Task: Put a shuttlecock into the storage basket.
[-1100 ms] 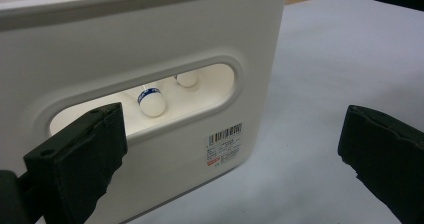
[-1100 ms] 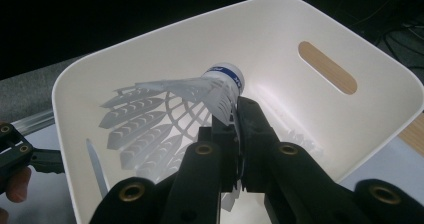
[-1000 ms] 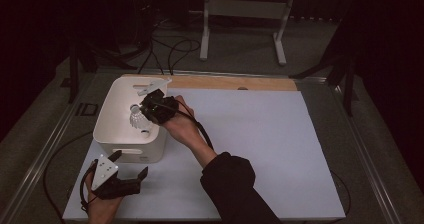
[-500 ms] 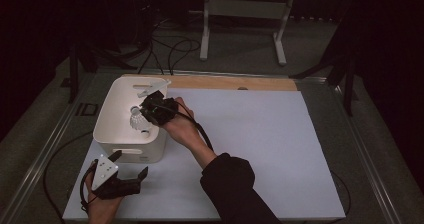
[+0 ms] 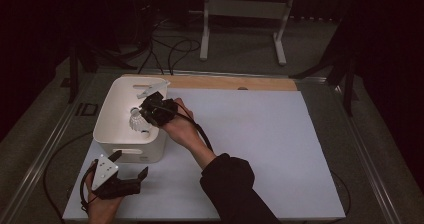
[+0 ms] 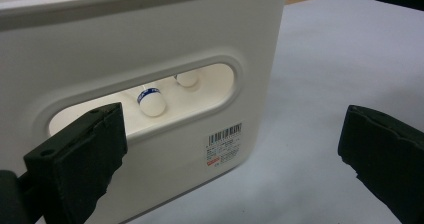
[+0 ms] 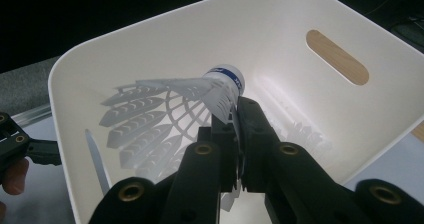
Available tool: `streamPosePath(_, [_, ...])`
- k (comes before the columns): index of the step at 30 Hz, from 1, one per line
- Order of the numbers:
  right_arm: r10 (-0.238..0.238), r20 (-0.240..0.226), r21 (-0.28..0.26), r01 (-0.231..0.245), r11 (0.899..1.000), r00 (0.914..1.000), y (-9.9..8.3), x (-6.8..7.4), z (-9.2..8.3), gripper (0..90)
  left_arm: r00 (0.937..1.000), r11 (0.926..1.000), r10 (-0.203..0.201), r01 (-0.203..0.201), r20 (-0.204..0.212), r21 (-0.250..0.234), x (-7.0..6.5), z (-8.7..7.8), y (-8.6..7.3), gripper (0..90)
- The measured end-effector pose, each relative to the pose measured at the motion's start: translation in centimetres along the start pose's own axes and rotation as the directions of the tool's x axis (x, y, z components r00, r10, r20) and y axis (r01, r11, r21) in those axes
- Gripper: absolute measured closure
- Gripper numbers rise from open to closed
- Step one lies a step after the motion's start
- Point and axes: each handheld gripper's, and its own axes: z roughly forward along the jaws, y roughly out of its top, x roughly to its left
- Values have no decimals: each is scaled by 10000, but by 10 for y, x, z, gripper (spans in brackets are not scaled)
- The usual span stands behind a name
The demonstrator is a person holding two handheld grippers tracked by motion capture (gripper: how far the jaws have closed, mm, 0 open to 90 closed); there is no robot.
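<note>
Two grippers are working at the table, and just one is carrying anything. The right gripper (image 7: 235, 134) is clamping a white plastic shuttlecock (image 7: 165, 114) by the edge of its skirt, jaws nearly together on the thin mesh, cork with its blue band pointing away from the camera. In the high view the right gripper (image 5: 150, 111) is hovering inside the rim of the white bin (image 5: 112, 101), with the shuttlecock (image 5: 136, 118) hanging over the bin's middle, above its floor rather than resting on it.

Judgement on progress: the carry looks done and the release is what is left. At least two more shuttlecock corks (image 6: 151, 101) are lying on the bin floor, seen through the handle slot in the bin's near wall (image 6: 150, 49), so this one appears to be a later item in a sorting run. Whether more are waiting outside the bin cannot be told; the white table sheet (image 5: 250, 149) right of the bin is showing none.

The left gripper (image 6: 230, 149) is standing wide open and holding nothing, jaws pointing at the bin's near wall, just short of it. In the high view the left gripper (image 5: 117, 176) is sitting close to the bin's near corner, low over the sheet.

Pose: the right forearm, in a dark sleeve (image 5: 230, 184), is reaching diagonally to the bin, wrist bent so the jaws angle down into it. The left hand (image 5: 102, 204) is resting near the table's front edge.
</note>
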Motion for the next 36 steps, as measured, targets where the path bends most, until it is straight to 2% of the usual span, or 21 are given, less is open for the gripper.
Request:
streamPosePath(2, [14, -14, -4, -14, 10000, 10000, 0, 0, 0, 857, 10000, 10000, 1, -1, -4, 6, 0, 0, 0, 0])
streamPosePath(4, [-35, -81, -54, 34, 10000, 10000, 0, 0, 0, 790, 10000, 10000, -3, 3, -3, -5, 0, 0, 0, 0])
streamPosePath(5, [-40, -179, -99, 38, 9999, 9998, 0, 0, 0, 717, 10000, 10000, -8, 8, 1, -4, 0, 0, 0, 0])
streamPosePath(8, [259, -564, -194, -270, 9994, 9981, 0, -2, 0, 418, 10000, 10000, -5, 5, 4, 0, 0, 0, 0, 0])
streamPosePath(10, [239, -188, -119, -241, 9996, 9995, 1, -1, 1, 243, 10000, 10000, -7, 7, 2, -3, 0, 0, 0, 0])
streamPosePath(11, [258, -115, -102, -259, 9996, 9996, 1, -1, 1, 213, 10000, 10000, -7, 7, 0, -10, 0, 0, 0, 0])
streamPosePath(14, [354, 3, -82, -354, 9993, 9994, 1, -1, 1, 160, 10000, 10000, -7, 7, 2, 2, 0, 0, 0, 0])
streamPosePath(30, [432, -6, -104, -433, 9990, 9991, 0, -3, 1, 118, 10000, 10000, 4, -4, 2, -26, 0, 0, 0, 0])
streamPosePath(36, [383, 147, -68, -382, 9992, 9992, -1, -3, 0, 103, 10000, 10000, -1, 1, -7, -20, 0, 0, 0, 0])
